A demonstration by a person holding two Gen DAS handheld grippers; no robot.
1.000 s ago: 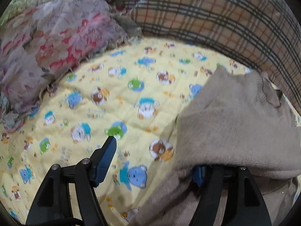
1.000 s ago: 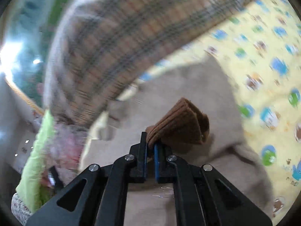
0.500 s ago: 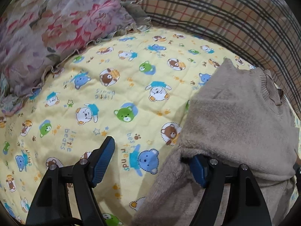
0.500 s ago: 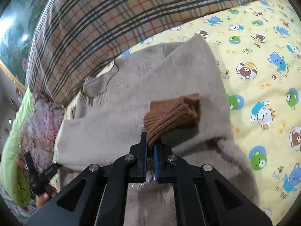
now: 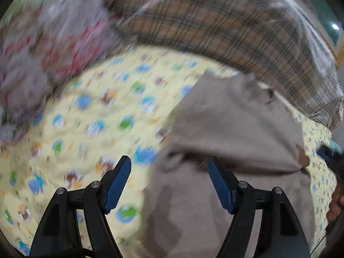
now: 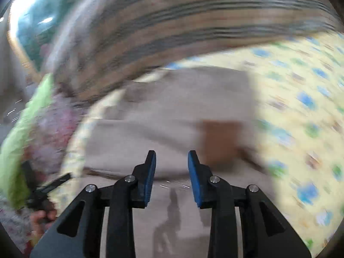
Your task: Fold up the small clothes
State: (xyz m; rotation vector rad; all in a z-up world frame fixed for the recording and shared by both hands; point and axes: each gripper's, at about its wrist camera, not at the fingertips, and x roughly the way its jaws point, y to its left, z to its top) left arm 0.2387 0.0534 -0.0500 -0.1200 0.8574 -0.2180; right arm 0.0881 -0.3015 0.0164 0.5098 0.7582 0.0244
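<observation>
A small beige sweater (image 5: 232, 124) lies on a yellow bear-print quilt (image 5: 86, 129), folded across with its collar toward the plaid cushion. My left gripper (image 5: 169, 172) is open and empty, hovering over the sweater's near-left edge. In the right wrist view the sweater (image 6: 163, 116) fills the middle, and a brown ribbed cuff (image 6: 221, 142) lies on it. My right gripper (image 6: 172, 161) is open and empty just left of the cuff. Both views are motion-blurred.
A large plaid cushion (image 5: 225, 25) lies behind the sweater and also shows in the right wrist view (image 6: 172, 21). A floral pillow (image 5: 43, 53) sits at the back left. The yellow quilt (image 6: 301, 118) stretches to the right.
My right gripper has opened and let go of the brown cuff, which now lies on the sweater. My left gripper has drawn back clear of the sweater fold. Both cameras are moving fast.
</observation>
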